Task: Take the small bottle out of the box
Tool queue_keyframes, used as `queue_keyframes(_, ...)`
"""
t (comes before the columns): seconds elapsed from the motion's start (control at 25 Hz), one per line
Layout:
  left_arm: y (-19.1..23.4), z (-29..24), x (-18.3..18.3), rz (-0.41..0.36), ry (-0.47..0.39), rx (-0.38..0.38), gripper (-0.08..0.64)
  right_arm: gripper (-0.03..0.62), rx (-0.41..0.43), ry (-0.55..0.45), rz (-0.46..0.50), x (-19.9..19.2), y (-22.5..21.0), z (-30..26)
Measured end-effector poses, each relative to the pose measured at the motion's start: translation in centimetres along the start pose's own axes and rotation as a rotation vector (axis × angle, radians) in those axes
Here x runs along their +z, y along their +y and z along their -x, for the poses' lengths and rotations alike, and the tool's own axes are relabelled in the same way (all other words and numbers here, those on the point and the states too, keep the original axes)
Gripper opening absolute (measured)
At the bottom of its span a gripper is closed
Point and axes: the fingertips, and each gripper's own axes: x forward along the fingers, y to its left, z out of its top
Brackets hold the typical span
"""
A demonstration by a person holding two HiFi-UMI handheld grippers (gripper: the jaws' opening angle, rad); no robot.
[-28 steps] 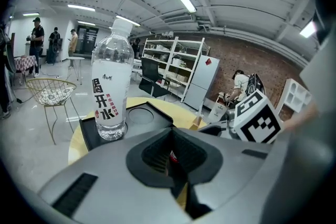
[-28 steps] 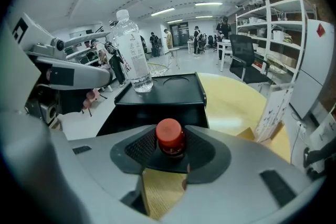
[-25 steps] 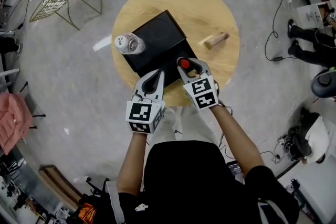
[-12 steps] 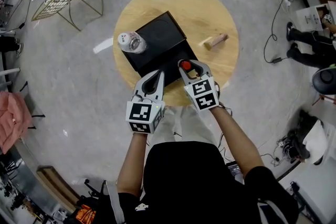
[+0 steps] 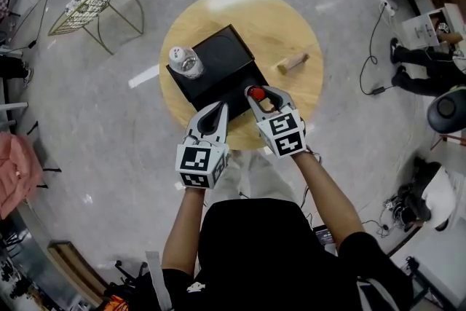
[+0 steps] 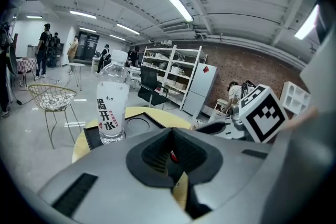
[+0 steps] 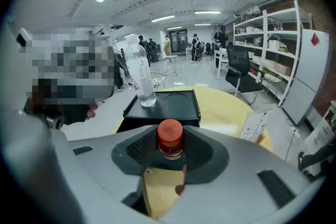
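My right gripper (image 5: pixel 256 94), jaws just tightened, grips the red-capped small bottle (image 7: pixel 170 138) at the black box's (image 5: pixel 218 68) near edge; my left gripper (image 5: pixel 215 110) is clenched, empty.

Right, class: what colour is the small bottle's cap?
Red: the small bottle has a red cap; best in the right gripper view.

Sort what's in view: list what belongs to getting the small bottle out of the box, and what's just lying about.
Job: small bottle, gripped by the right gripper; black box.
Lying about: tall water bottle standing in the box; wooden block on the table; wire chair.
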Motion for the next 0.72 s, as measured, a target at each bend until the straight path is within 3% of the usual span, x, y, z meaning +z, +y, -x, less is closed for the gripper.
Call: queue_keyframes(0.72, -3.5, 5.1, 6.4, -0.065, -0.156, -0.055, 0.011, 0.137, -0.028, -0.223, 0.025, 6.9, 3.1, 8.6)
